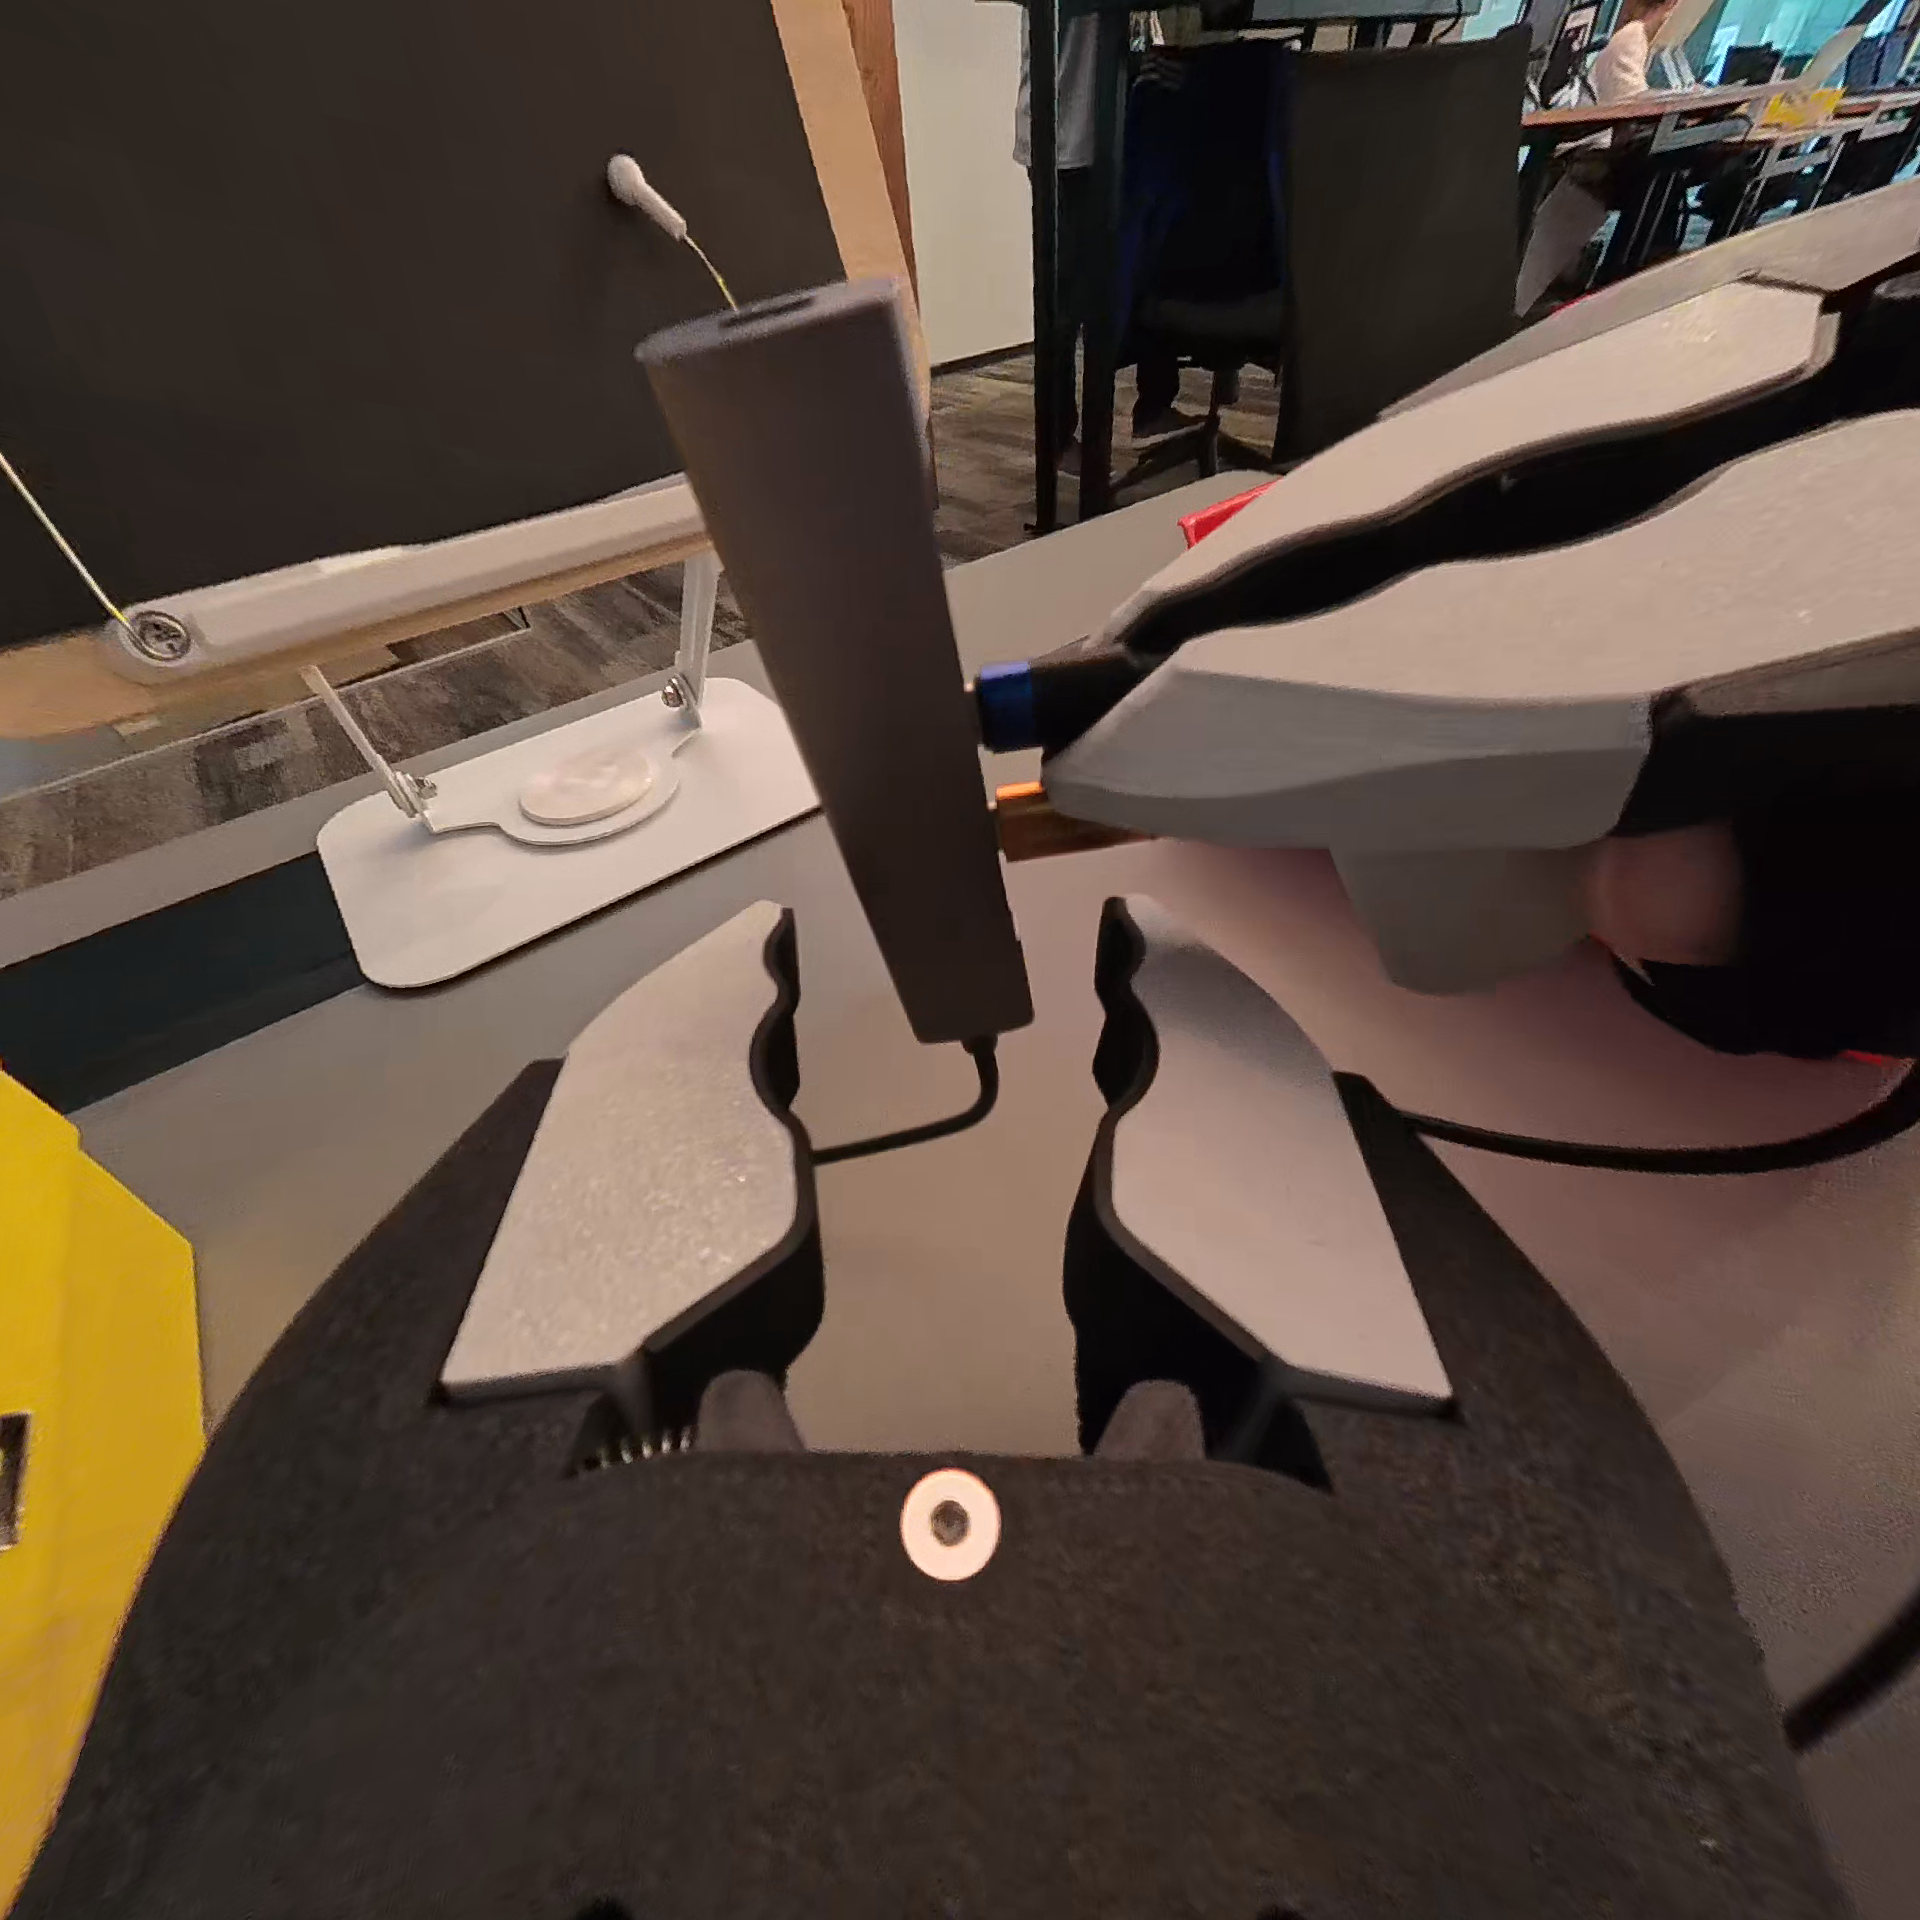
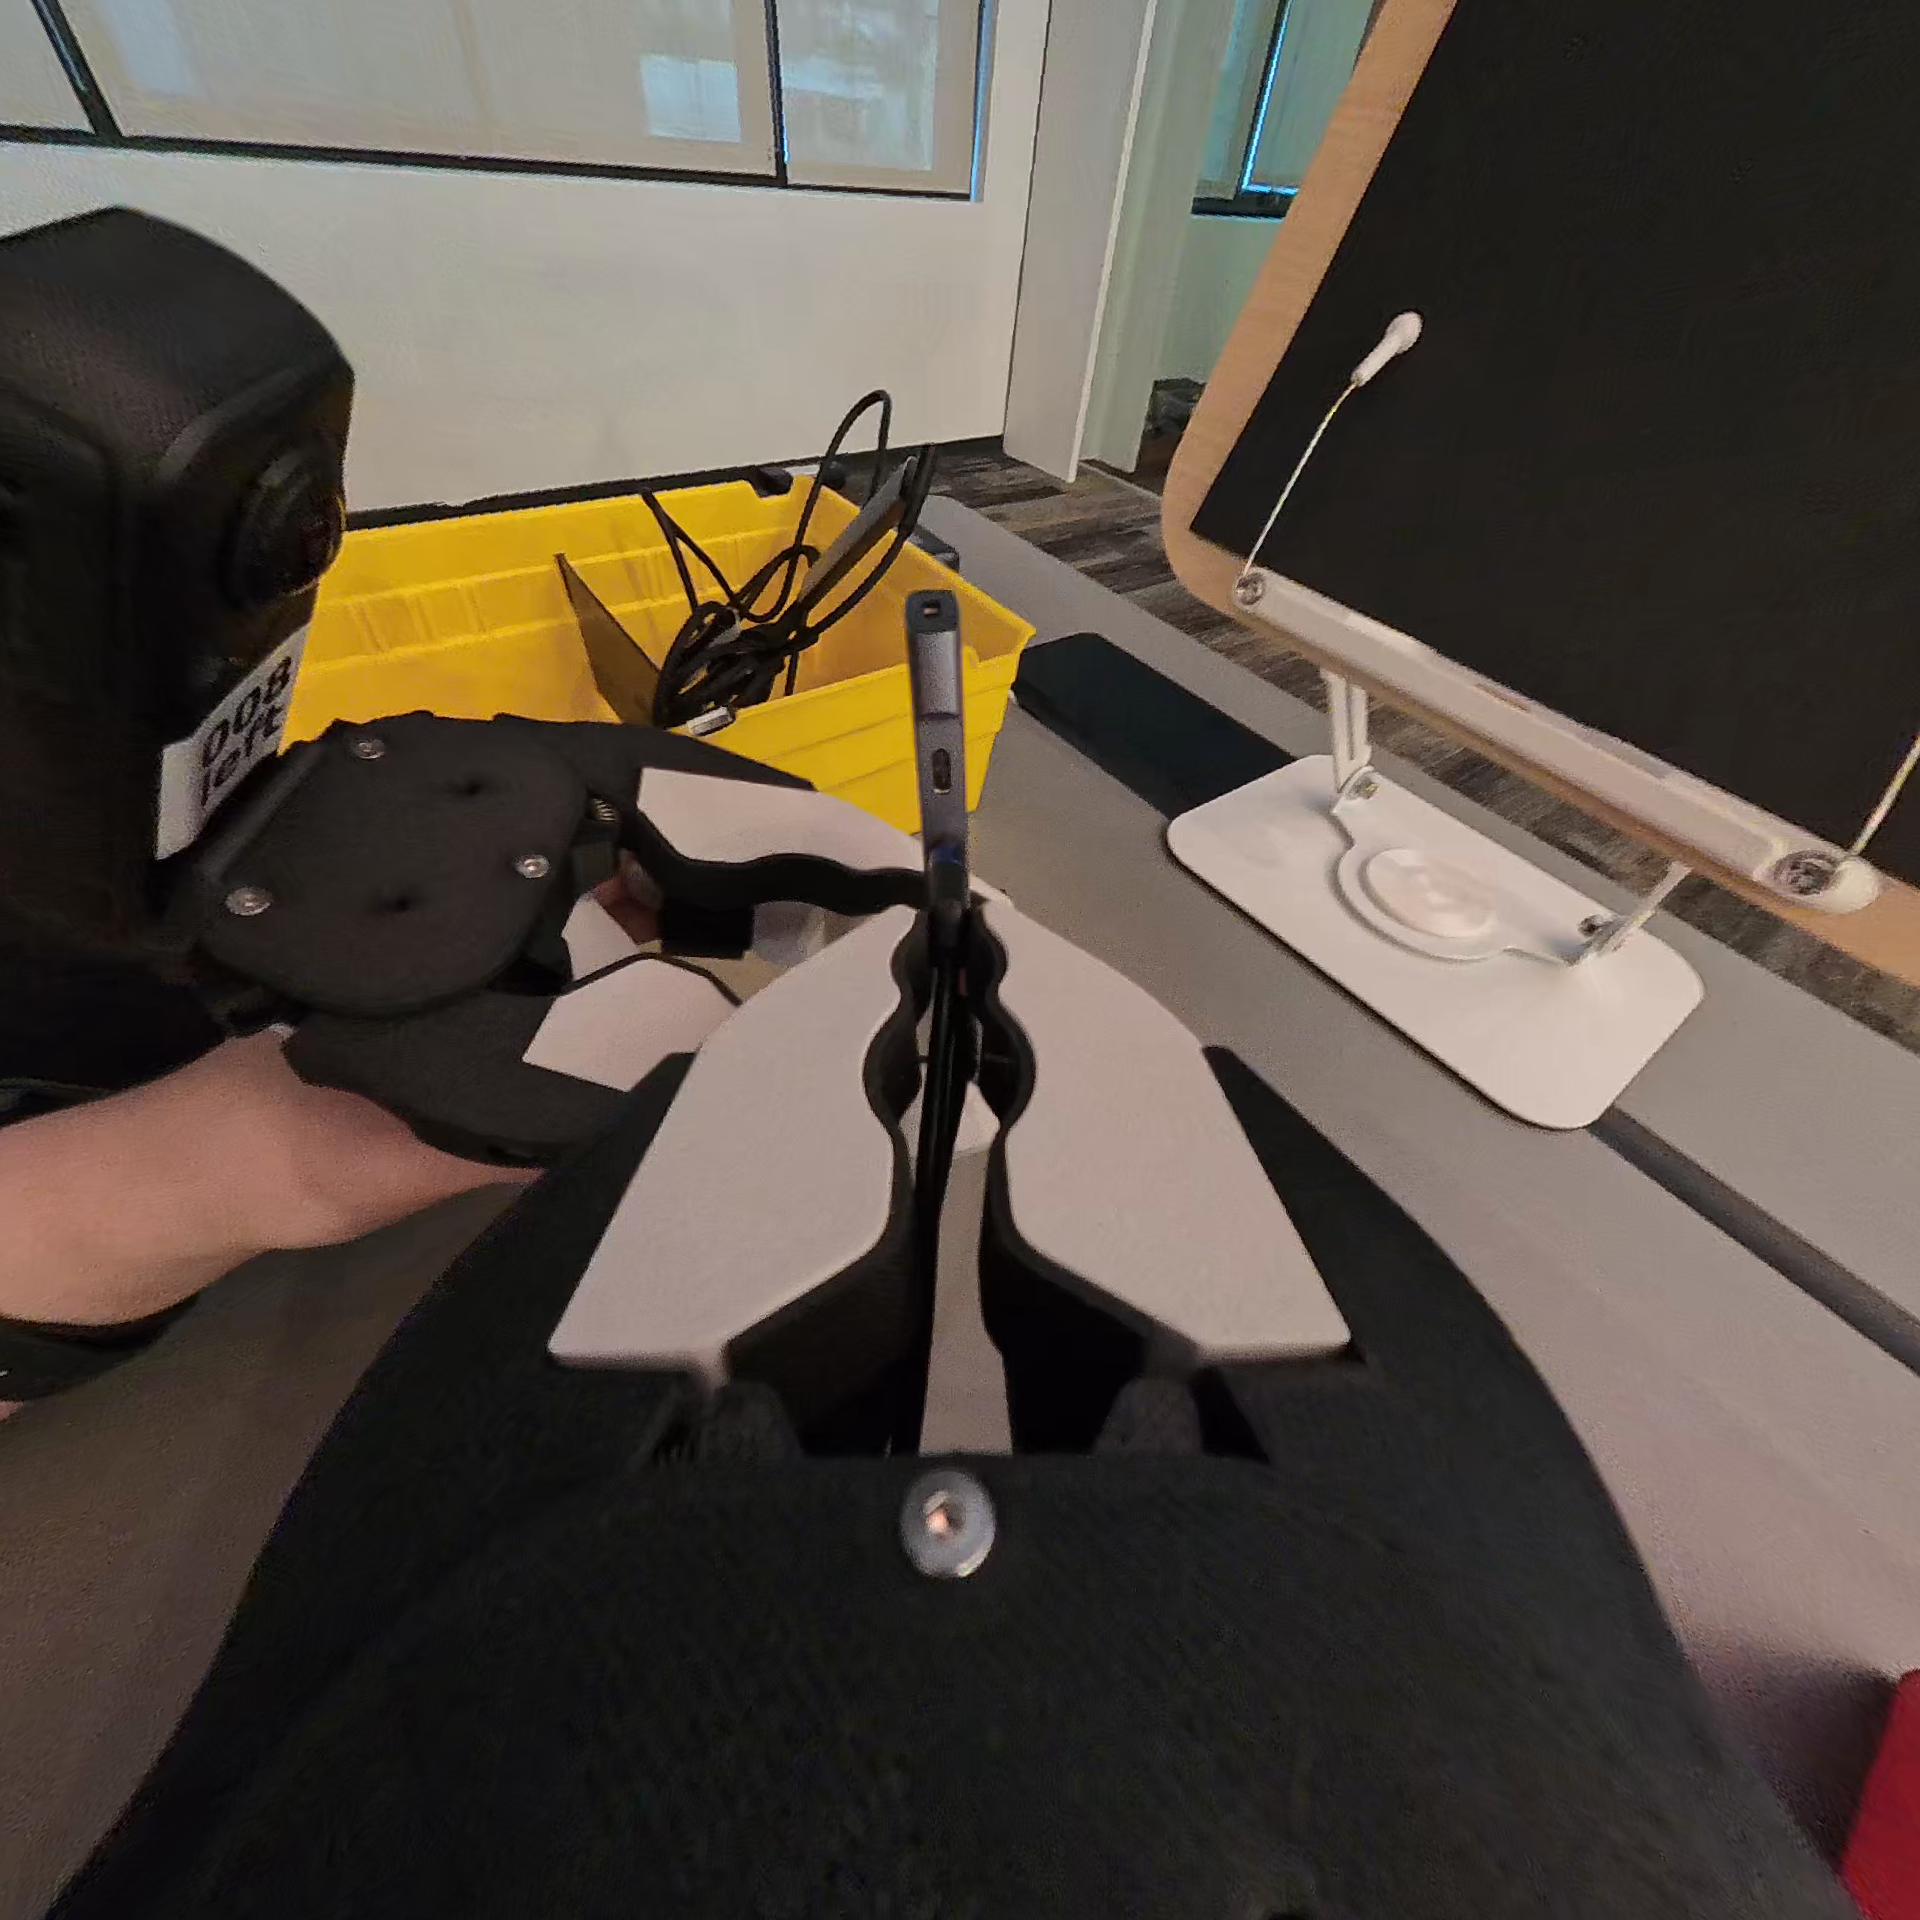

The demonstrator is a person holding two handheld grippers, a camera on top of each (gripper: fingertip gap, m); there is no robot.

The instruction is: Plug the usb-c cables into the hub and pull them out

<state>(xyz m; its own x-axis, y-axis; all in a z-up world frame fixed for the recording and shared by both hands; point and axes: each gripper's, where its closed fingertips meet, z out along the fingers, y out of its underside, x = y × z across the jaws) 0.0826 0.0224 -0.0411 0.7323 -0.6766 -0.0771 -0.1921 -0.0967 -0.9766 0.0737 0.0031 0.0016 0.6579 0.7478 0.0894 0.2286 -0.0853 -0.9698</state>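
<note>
The desk [image 1: 260, 1164] is grey, with a white stand [image 1: 561, 831] carrying a dark panel at the rear and a yellow bin [image 2: 831, 717] of spare cables on the left side.

The hub [image 1: 831, 665] — a slim dark grey bar — stands almost upright above the desk, its long axis running up and away, tilted slightly. Its own lead [image 1: 935, 1122] leaves the lower end and trails back toward the left gripper.

The left gripper [image 1: 945, 997] is spread wide. The hub's lower end sits between its fingertips with clear space on both sides, so nothing is clamped there; this gripper is the nearer of the two to the hub's base.

The right gripper [image 2: 940, 945] comes in from the hub's right flank, across its long axis. Its fingers are pressed together on a black usb-c cable [image 2: 935, 1143], whose blue-ringed plug [image 1: 1006, 707] sits at the hub's side edge. Just below it an orange-ringed plug [image 1: 1023, 826] also meets that edge.

Judgement: the next move turns on this crosswise relation — the plug travels perpendicular to the hub's length, and with the left fingers clear of it the hub appears to have no support beyond the plugs.

Not determinable: how deep either plug is seated. The right fingertip covers most of the orange plug, and the image is soft with motion there.
</note>
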